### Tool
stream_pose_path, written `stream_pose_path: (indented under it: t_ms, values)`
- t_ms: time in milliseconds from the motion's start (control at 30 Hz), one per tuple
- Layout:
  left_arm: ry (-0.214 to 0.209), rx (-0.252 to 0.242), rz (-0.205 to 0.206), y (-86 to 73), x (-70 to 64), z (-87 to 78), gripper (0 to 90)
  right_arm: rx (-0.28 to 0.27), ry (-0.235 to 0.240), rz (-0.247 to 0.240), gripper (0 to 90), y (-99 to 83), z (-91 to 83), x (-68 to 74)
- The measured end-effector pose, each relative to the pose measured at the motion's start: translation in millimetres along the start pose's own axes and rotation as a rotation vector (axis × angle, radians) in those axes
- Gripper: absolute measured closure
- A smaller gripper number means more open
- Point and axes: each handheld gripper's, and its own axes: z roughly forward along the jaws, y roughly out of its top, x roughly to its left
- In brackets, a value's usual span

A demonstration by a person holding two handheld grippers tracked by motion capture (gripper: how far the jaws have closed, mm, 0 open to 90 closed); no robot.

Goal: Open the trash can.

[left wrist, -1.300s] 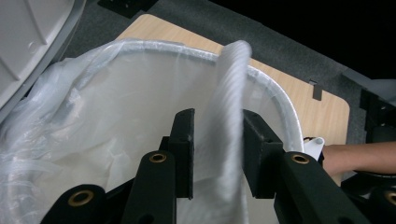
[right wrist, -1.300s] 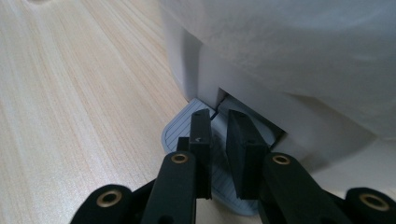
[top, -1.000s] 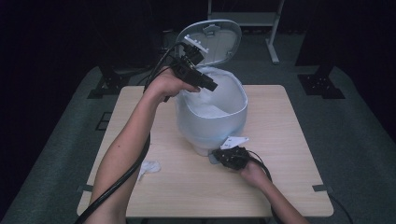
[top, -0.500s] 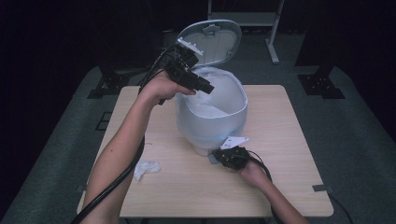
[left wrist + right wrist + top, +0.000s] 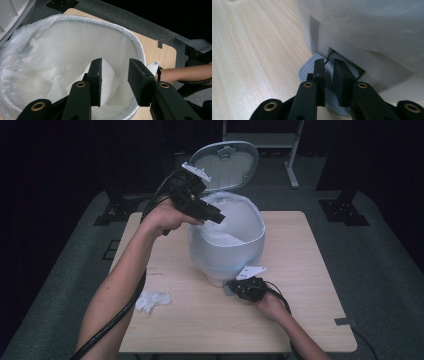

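- Pedal bin (image 5: 226,251): stood at the table's (image 5: 310,285) centre, lid (image 5: 227,164) tilted up and back toward 12 o'clock, mouth lined with a thin translucent bag (image 5: 37,62).
- Right gripper (image 5: 329,75): lay low on the tabletop at the bin's 6 o'clock, pressing on the ribbed grey foot pedal (image 5: 312,72). Its jaws stood slightly apart, with nothing clamped between them; the pedal lay beneath the jaw tips, touching them.
- Left gripper (image 5: 115,75): hung above the bin's rim at about 10 o'clock in the high view, aimed down into the open mouth. Its jaws stood apart and empty; a white sheet of tissue or paper (image 5: 110,82) lay inside the liner, below and between the jaw tips, apart from them.
- Crumpled tissue (image 5: 152,301): rested on the table at the bin's 8 o'clock, near the left forearm, well apart from both grippers.
- Handling, as judged: the tissue is likely very light, soft and easily crushed, so any pinch on a raised fold should hold it. The liner looks flimsy and slippery and may snag on the jaws. The pedal appears stiff and sprung; it probably calls for steady downward pressure near its outer edge to keep the lid up.
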Motion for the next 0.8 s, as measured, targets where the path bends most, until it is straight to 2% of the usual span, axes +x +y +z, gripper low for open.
stream_pose_path:
  t_ms: [800]
  values:
    - [-0.011, -0.032, 0.012, -21.5, -7.2, -22.6, 55.8, 0.007, -0.002, 0.006, 79.7, 0.6, -0.2, 0.6]
